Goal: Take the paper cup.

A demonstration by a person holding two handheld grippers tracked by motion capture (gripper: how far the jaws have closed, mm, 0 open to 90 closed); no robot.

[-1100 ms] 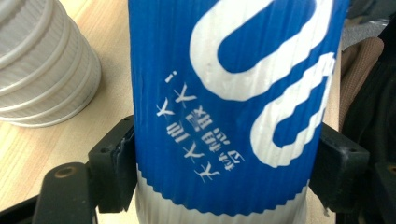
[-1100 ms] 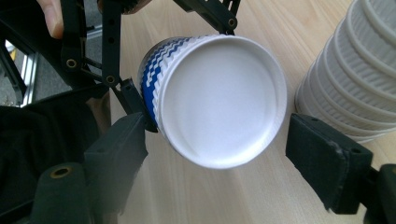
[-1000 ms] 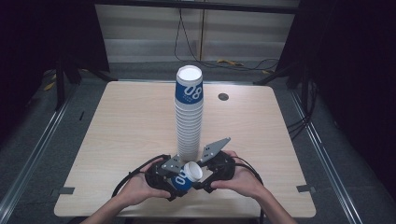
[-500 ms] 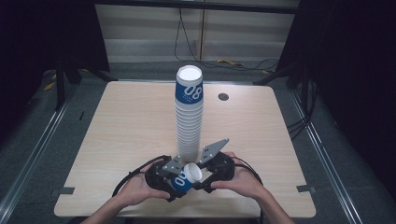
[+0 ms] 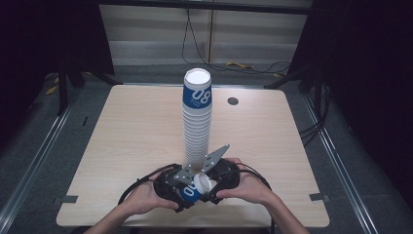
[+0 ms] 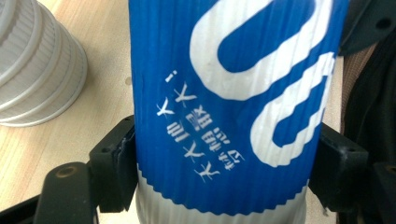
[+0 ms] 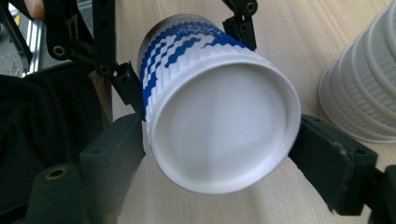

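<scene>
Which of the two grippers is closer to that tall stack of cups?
Right, by a little. The right gripper sits just below the stack's base, while the left gripper is lower-left of it. Both clamp the blue cup.

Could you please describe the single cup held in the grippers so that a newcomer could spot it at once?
On the wooden table a tall cup stack stands at the middle. Just in front of its base, at the near edge, the left gripper and right gripper clamp the single cup. Unlike the stacked cups, it lies tilted sideways, alone.
</scene>
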